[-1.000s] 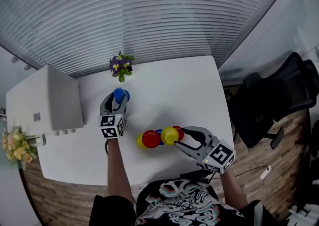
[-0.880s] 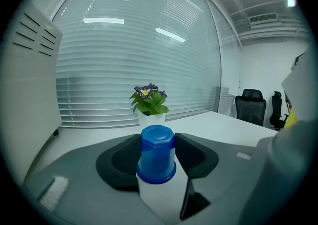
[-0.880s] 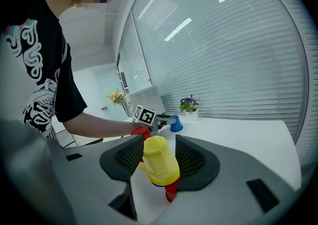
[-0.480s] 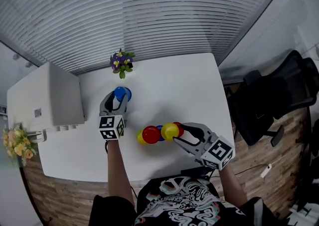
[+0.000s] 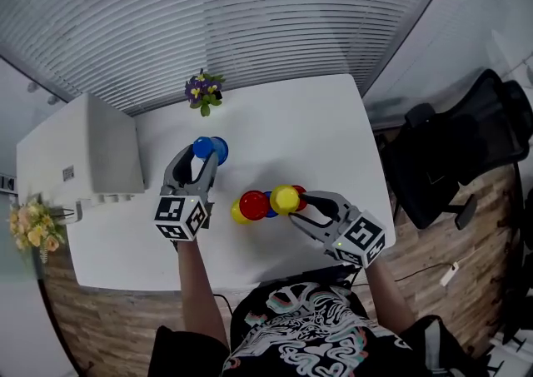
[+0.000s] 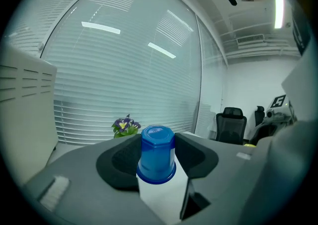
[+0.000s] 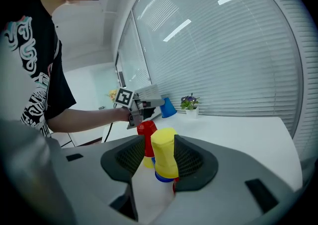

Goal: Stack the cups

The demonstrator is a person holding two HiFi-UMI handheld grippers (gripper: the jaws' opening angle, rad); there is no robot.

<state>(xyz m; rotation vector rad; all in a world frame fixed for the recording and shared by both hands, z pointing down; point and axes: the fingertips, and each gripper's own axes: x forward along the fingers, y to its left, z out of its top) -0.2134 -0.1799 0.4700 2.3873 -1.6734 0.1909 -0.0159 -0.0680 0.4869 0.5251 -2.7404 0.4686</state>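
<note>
My left gripper (image 5: 202,161) is shut on an upside-down blue cup (image 5: 208,148), held tilted above the white table (image 5: 291,134); its pads press the blue cup (image 6: 157,154) on both sides. Right of it two stacks stand close together: a red cup (image 5: 253,205) over a yellow one, and a yellow cup (image 5: 285,199) over blue and red ones. My right gripper (image 5: 298,210) is closing around that yellow cup (image 7: 164,152). The right pad touches the cup, while a gap shows at the left pad.
A pot of purple flowers (image 5: 204,88) stands at the table's far edge. A white box (image 5: 83,159) fills the left end, with yellow flowers (image 5: 33,230) beside it. A black office chair (image 5: 466,159) stands off the right end.
The left gripper has carried the blue cup slightly up and to the right. The right gripper has stayed round the yellow-topped stack.
</note>
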